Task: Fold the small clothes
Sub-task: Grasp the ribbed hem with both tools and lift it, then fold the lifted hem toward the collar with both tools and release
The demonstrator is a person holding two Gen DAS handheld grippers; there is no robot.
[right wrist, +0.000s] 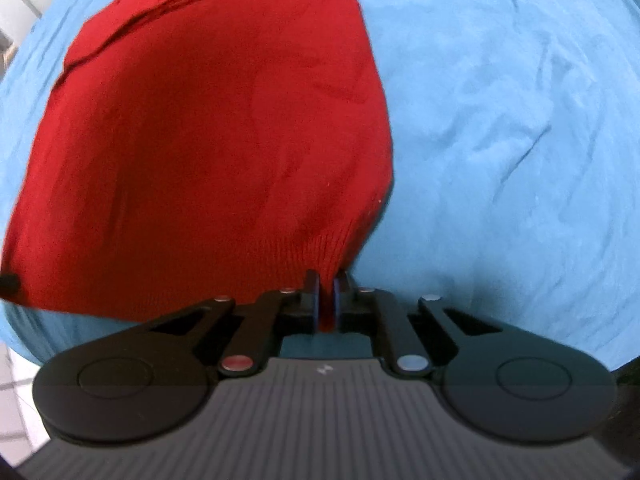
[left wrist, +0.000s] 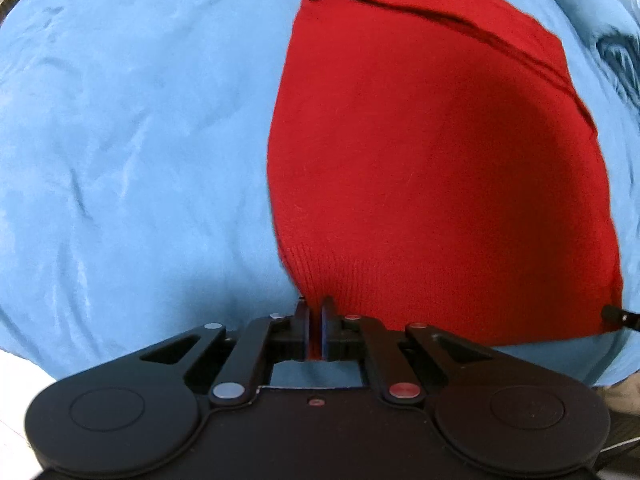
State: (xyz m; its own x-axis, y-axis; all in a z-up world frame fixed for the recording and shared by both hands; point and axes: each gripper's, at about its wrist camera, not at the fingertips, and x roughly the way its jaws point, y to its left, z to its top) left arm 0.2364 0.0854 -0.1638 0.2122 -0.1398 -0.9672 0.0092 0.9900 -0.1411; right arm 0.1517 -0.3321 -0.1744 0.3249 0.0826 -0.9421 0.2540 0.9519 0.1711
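A red knit garment lies spread on a blue cloth. My left gripper is shut on the near left corner of its ribbed hem. The same garment fills the left of the right wrist view. My right gripper is shut on the near right corner of the hem. The hem stretches between the two grippers and looks lifted a little off the cloth. The right gripper's tip shows at the left wrist view's right edge, and the left gripper's tip at the right wrist view's left edge.
The blue cloth covers the whole work surface and is wrinkled. Pale tiled floor shows past its near edge. The garment's far end has folds and a seam.
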